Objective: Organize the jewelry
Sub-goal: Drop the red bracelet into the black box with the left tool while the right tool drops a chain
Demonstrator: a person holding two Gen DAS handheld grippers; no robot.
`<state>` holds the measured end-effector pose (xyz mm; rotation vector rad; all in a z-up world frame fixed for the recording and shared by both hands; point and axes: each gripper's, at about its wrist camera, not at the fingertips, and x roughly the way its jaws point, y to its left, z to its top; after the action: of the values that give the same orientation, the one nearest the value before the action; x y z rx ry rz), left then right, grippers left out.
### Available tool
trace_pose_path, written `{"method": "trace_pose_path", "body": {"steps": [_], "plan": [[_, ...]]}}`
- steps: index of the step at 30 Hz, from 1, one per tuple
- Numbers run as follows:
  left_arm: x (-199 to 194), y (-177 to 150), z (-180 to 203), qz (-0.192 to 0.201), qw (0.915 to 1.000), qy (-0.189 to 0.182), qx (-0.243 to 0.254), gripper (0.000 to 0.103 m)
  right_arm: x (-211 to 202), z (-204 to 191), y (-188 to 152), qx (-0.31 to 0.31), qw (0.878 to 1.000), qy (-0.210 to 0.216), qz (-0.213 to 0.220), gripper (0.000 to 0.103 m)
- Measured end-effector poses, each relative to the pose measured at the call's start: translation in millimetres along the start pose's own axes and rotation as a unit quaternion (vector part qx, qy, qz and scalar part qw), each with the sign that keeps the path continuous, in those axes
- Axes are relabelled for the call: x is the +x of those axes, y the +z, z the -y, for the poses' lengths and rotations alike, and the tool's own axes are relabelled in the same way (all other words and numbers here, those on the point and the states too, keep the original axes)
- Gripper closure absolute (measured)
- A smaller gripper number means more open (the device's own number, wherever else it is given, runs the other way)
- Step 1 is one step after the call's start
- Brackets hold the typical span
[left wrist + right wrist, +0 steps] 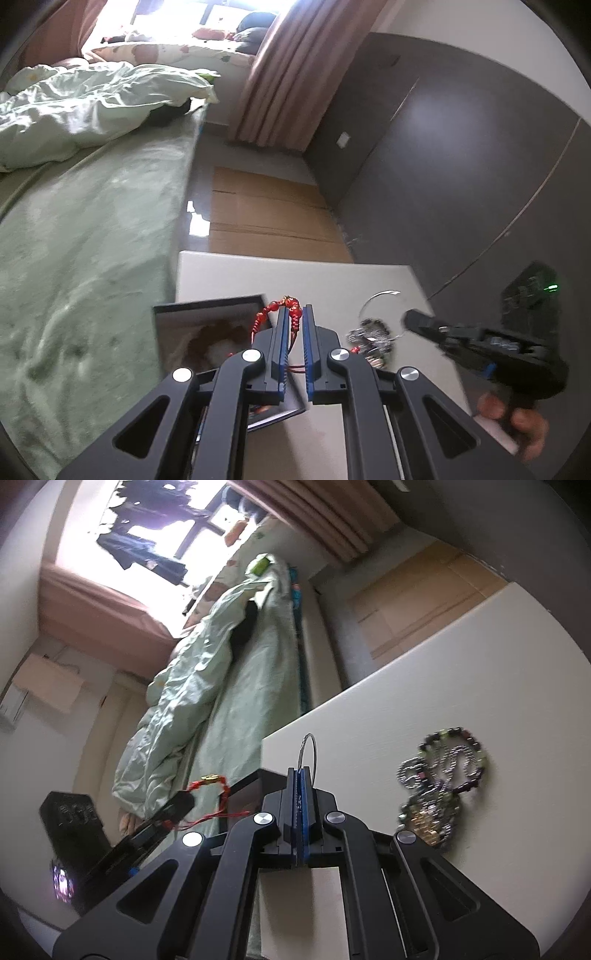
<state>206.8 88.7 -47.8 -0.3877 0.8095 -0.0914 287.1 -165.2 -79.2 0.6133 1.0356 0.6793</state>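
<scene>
My left gripper (294,312) is shut on a red beaded bracelet (284,308), held above the open dark jewelry box (207,332) on the white table (295,273). The bracelet also shows in the right wrist view (210,797). My right gripper (302,771) is shut on a thin silver hoop (308,746), lifted above the table. In the left wrist view the hoop (380,295) shows beside the right gripper (413,319). A pile of silver chains and bead bracelets (439,786) lies on the table to the right; it also shows in the left wrist view (369,339).
A bed with a green cover (92,229) runs along the table's left side. A dark wardrobe wall (461,166) stands to the right. Cardboard sheets (266,218) lie on the floor beyond the table. A booklet (273,410) lies under the box's near edge.
</scene>
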Motion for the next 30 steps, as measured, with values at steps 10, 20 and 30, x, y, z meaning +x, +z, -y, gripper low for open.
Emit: {"method": "trace_pose_path", "body": {"steps": [10,20,30], "plan": [[-28,-11,-22,0.029,0.9984,0.042,-0.026,0.039,7,-40,-28,-0.047,0.998,0.043,-0.009,0.100],[-46,-10,-47,0.035,0.9966,0.052,-0.052,0.038,33,-66,-49,-0.061,0.995,0.074,-0.027,0.100],[-48,-6,-59,0.034,0.9960,0.051,-0.065,0.037,82,-77,-59,-0.069,0.992,0.038,-0.095,0.086]]}}
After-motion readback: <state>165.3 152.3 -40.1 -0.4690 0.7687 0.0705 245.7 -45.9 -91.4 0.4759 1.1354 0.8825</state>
